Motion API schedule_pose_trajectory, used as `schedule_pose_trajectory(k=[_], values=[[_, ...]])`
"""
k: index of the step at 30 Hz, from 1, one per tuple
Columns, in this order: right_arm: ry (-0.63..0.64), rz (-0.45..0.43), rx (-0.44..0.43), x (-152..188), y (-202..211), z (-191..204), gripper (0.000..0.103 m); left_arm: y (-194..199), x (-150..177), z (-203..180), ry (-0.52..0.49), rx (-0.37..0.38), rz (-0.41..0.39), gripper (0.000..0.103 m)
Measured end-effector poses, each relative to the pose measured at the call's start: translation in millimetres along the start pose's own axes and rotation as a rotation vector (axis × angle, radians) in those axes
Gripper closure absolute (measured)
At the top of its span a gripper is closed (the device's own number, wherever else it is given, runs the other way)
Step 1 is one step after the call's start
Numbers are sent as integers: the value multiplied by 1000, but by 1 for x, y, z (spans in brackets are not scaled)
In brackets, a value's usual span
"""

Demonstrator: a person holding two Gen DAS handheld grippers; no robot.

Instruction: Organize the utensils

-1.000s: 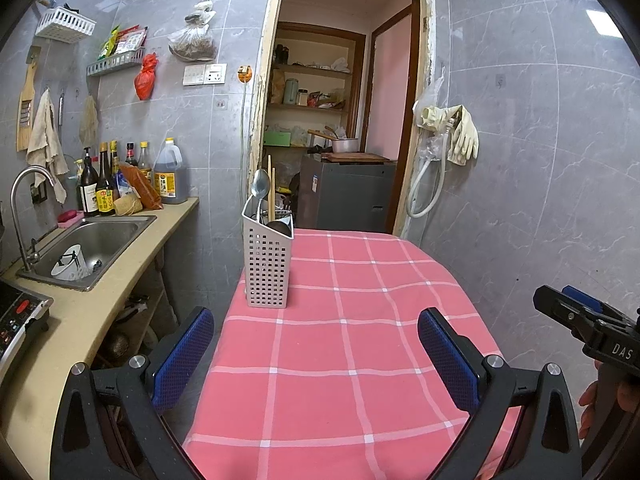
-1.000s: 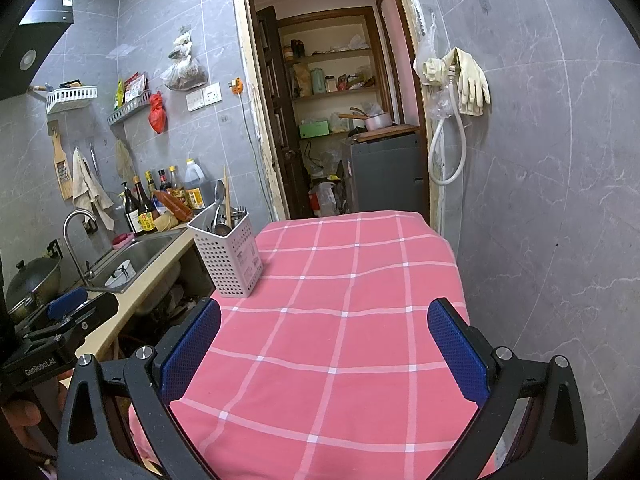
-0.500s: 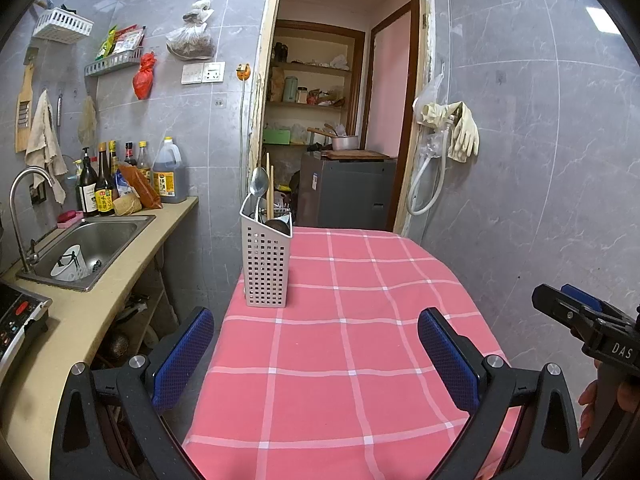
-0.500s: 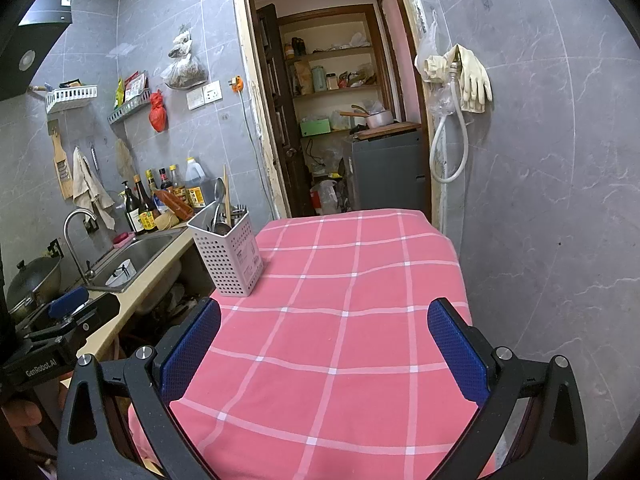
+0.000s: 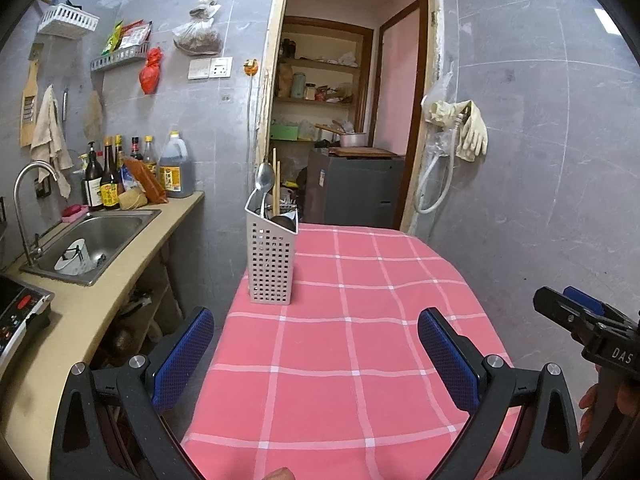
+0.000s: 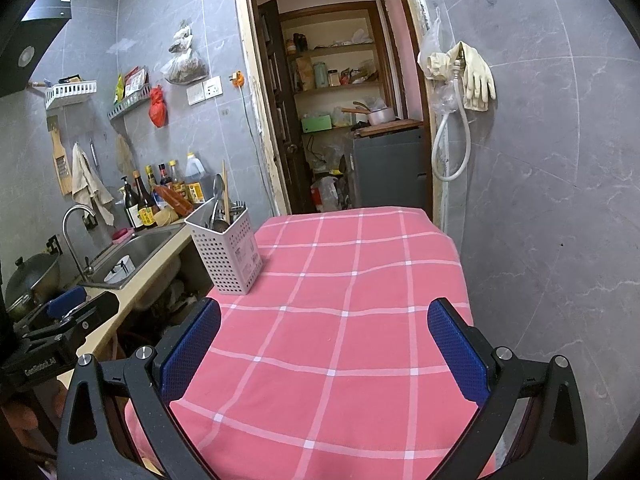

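Little has moved since a second ago: my left gripper [image 5: 316,356] and right gripper [image 6: 324,350] still hover spread and empty over the pink checked tablecloth [image 5: 360,320], spoon [image 5: 265,179] and chopsticks [image 5: 276,176] standing in the perforated caddy [image 5: 271,264] at its far-left edge, so sorting looks finished or unstarted; next needs a target.

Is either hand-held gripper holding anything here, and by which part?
Nothing is held. The left hand-held gripper and right hand-held gripper are both open above the pink checked tablecloth.

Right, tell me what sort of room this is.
A small home kitchen, most likely. A steel sink with a faucet sits in the counter, sauce and oil bottles line the tiled wall, and a utensil caddy stands on the pink checked table.
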State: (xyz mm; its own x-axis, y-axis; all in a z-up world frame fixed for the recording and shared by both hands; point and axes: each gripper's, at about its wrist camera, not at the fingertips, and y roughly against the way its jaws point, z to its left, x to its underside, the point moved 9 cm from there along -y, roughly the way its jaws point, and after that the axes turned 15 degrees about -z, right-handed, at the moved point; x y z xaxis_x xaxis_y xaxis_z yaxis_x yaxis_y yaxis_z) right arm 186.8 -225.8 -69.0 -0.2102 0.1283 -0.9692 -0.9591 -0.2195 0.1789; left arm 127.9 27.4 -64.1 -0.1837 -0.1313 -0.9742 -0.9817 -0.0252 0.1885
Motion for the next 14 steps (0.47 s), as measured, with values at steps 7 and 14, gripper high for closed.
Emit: schedule_pose_trajectory(k=[7,14], values=[[-2,15,-2,5,-2,0,1,-4,5,15,7,-21,29,0],[-4,31,0,10,-1,3,1,-15,4,15,8,-12,51,0]])
